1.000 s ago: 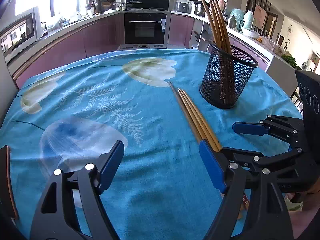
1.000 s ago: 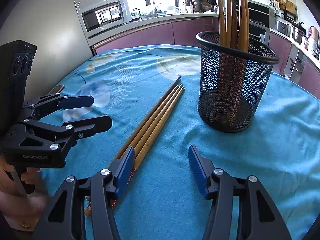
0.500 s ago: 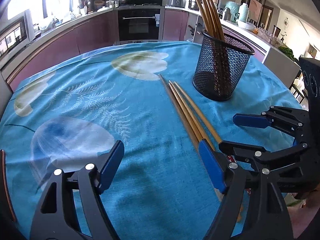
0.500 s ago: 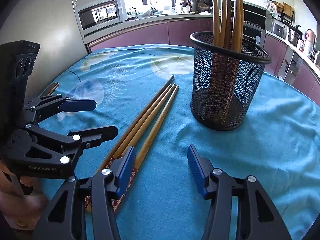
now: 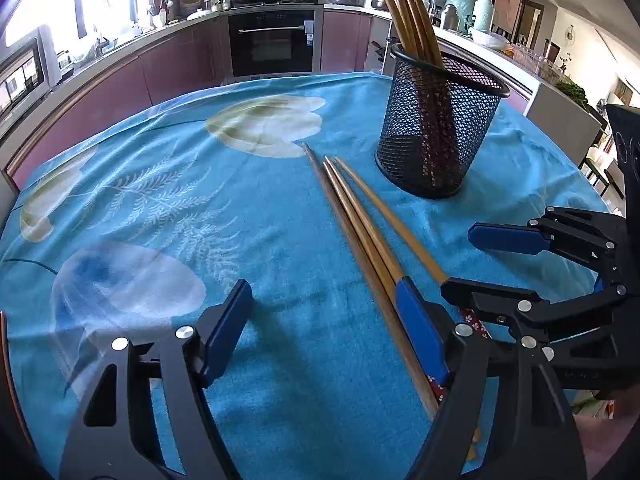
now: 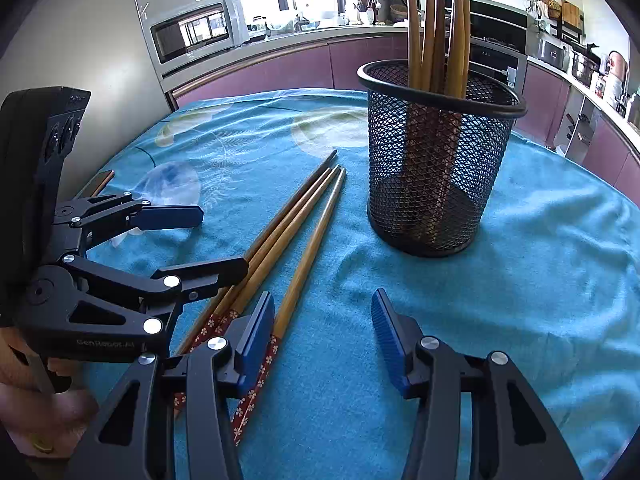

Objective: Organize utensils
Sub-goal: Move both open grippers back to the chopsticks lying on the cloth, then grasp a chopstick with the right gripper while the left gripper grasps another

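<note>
Three wooden chopsticks (image 5: pixel 360 220) (image 6: pixel 296 220) with red patterned ends lie on the blue cloth, one splayed slightly from the other two. Right of them stands a black mesh holder (image 5: pixel 436 132) (image 6: pixel 432 168) with several chopsticks upright in it. My left gripper (image 5: pixel 324 332) (image 6: pixel 212 242) hovers over their near ends with its jaws closing. Its right finger (image 5: pixel 420 328) lies over the sticks, and only cloth shows in the gap. My right gripper (image 6: pixel 324 340) (image 5: pixel 476 264) is closing too. Its left finger (image 6: pixel 256 344) covers the splayed stick's patterned end, with bare cloth between the pads.
The cloth-covered table (image 5: pixel 160 200) is ringed by kitchen counters, with an oven (image 5: pixel 274 40) behind and a microwave (image 6: pixel 192 32) at the left. A hand (image 6: pixel 36 400) holds the left gripper. The two grippers sit close together over the chopsticks' near ends.
The left gripper has come nearer to the chopsticks and holder. One chopstick now lies apart from the other two. Both pairs of jaws have narrowed slightly.
</note>
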